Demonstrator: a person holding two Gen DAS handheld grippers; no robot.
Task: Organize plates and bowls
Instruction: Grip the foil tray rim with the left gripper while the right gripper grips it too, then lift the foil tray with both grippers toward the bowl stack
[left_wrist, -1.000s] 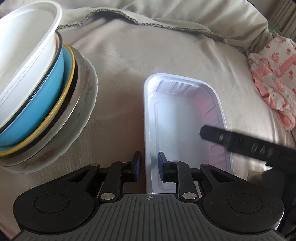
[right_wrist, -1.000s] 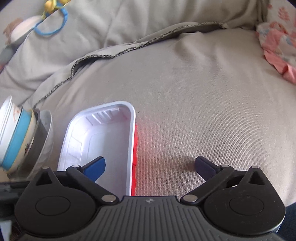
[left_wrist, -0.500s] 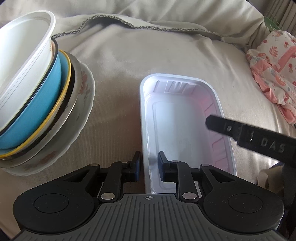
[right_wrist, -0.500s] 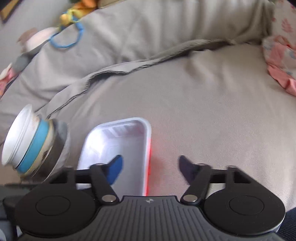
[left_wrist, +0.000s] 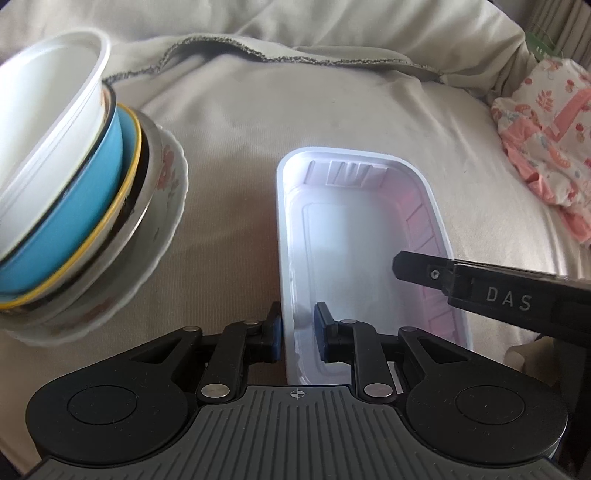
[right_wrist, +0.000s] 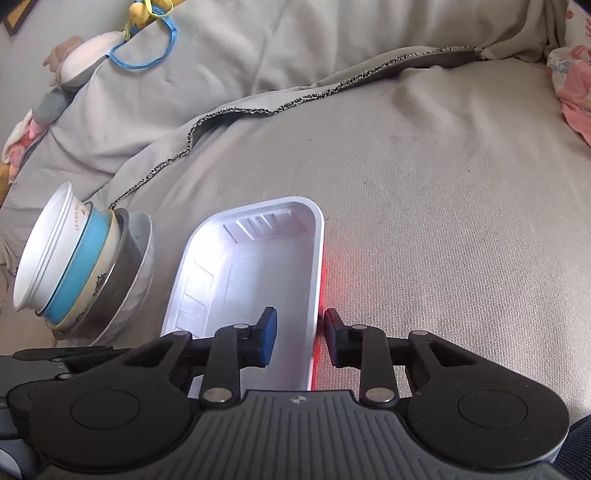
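A white rectangular plastic tray (left_wrist: 351, 240) lies on the beige cover, also seen in the right wrist view (right_wrist: 240, 277). My left gripper (left_wrist: 298, 332) straddles its left wall near the front corner. Its jaws are closing: the outer pad is at the rim and a thin gap shows at the inner pad. My right gripper (right_wrist: 300, 332) straddles the right wall, jaws closing, with the inner pad still off the wall. One of its fingers (left_wrist: 424, 271) reaches over the tray. To the left leans a nested stack of bowls (left_wrist: 74, 177) on a flowered plate (left_wrist: 166, 206).
The bowl stack (right_wrist: 74, 266) tilts toward the tray with a narrow strip of cover between them. A pink patterned cloth (left_wrist: 546, 147) lies at the right. A folded blanket edge (right_wrist: 295, 99) runs behind. A soft toy with a blue ring (right_wrist: 140, 48) sits far back left.
My right gripper's jaws have come in from wide apart to close around the tray's right wall. The left gripper and the tray look unchanged.
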